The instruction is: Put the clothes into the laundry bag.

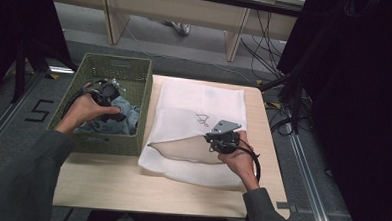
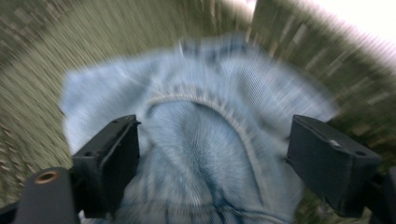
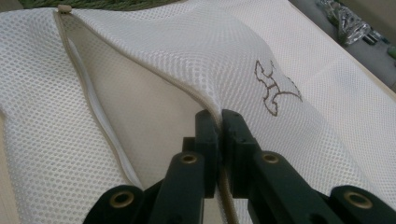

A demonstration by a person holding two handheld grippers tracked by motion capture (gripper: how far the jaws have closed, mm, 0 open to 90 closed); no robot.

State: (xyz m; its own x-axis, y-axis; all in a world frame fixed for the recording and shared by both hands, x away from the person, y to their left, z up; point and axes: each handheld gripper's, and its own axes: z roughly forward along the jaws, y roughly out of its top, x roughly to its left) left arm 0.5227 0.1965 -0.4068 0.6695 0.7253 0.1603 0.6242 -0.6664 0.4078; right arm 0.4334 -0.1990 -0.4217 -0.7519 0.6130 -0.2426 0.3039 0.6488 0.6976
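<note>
- Two grippers working at once, high view first: my left gripper (image 1: 106,92) is down inside the green basket (image 1: 136,67) at about 10 o'clock on the table (image 1: 105,186), over the denim garment (image 1: 126,115). My right gripper (image 1: 223,139) sits at roughly 4 o'clock, on the white mesh laundry bag (image 1: 204,98), holding its upper lip up so the mouth gapes toward 9 o'clock.
- Left gripper view: blurred, hand is moving. Jaws spread wide, one at 8 o'clock and one at 4 o'clock, with the denim garment (image 2: 201,140) between them and basket weave behind. Nothing pinched yet.
- Right gripper view: jaws pressed together, pinching the zipper edge of the mesh bag (image 3: 154,51) at frame centre. Zipper pull (image 3: 63,8) at 11 o'clock, embroidered logo (image 3: 275,88) at 2 o'clock.
- Step in hand, my read: grab the denim, carry it to the bag mouth.
- To do it well: I'd drop the left jaws deep onto a thick fold near the seam, not a loose corner, and close fully before lifting.
- I'd keep the right pinch raised and steady so the opening doesn't sag shut.
</note>
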